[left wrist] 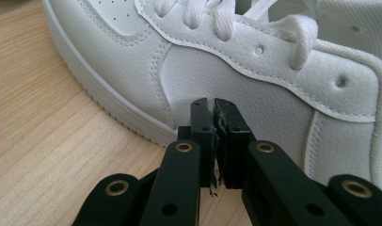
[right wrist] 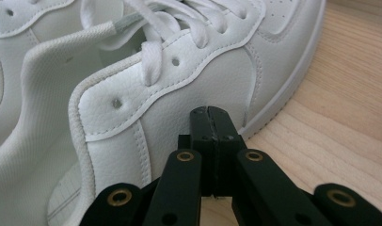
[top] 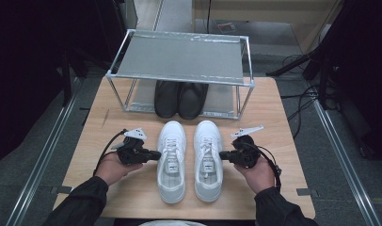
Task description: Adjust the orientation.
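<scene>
Flanking the white sneakers, the clenched, empty left tool and right tool are pressing inward; lifting toward the rack is probably coming next.

Both forearms in from the bottom, one hand-held gripper in each hand. Left hand-held gripper points inward to the right, held level, jaws closed with nothing between them. Right hand-held gripper mirrors it, pointing inward to the left, jaws fully together. Both hands low and well apart.
</scene>
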The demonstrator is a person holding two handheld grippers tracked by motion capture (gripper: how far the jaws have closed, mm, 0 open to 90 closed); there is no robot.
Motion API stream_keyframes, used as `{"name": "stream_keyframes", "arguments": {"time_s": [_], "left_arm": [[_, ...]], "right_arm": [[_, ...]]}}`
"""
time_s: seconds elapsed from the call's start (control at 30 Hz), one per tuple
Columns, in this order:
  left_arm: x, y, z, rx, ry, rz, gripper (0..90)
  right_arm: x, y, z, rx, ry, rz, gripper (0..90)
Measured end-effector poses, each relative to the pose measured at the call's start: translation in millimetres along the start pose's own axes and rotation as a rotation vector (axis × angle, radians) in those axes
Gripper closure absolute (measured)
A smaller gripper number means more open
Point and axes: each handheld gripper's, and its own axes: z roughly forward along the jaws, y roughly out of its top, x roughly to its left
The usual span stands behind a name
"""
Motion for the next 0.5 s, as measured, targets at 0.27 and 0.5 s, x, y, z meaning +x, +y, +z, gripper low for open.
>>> {"name": "stream_keyframes", "arguments": {"time_s": [0.27,0.5], "left_arm": [[-6.7,4.9,8.4,0.003,-0.029,0.007,87.7],[-13.3,5.5,13.1,0.010,-0.052,0.016,87.7]], "right_arm": [[1.0,6.0,6.1,0.003,0.016,-0.017,90.0],[0.5,7.0,7.6,-0.001,0.021,-0.016,90.0]]}}
